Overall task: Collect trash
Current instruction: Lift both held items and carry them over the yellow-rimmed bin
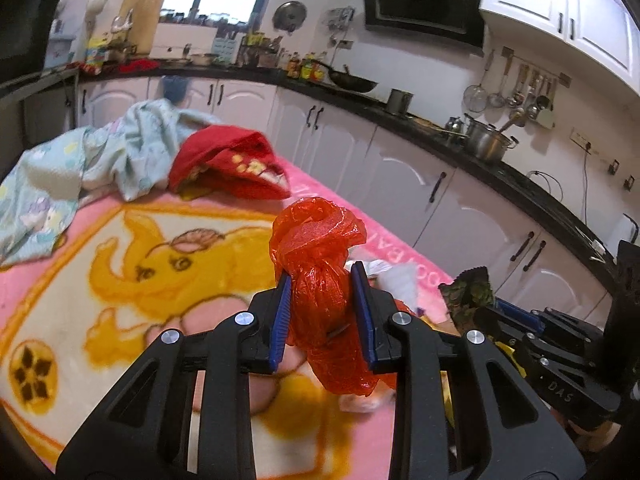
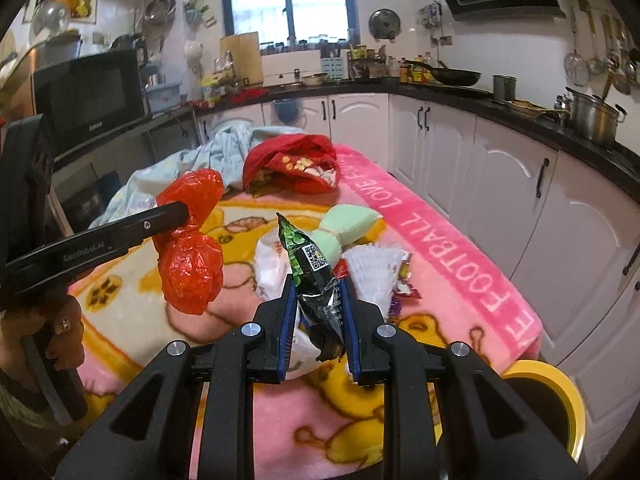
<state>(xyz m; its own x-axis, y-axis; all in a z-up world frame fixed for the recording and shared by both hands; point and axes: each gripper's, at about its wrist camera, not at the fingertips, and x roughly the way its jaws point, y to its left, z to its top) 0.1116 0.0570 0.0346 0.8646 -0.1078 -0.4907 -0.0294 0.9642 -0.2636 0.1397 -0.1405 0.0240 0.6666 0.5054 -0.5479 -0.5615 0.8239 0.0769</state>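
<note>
Your left gripper (image 1: 322,292) pinches the red bag (image 1: 320,264), your right gripper (image 2: 316,304) clamps the dark wrapper (image 2: 316,276), both above the blanket (image 2: 440,248).

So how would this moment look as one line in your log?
left gripper: shut on red bag | right gripper: shut on snack wrapper | both held above blanket | more trash on blanket | yellow bin at right

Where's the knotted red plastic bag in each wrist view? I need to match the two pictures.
Left wrist view: the red plastic bag sits centre frame, pinched between the left gripper's blue fingers.
Right wrist view: the same bag is at left of centre, held off the blanket, with the left gripper's black fingers reaching in from the left edge.
Shared landmark: the red cloth at the blanket's far end.
</note>
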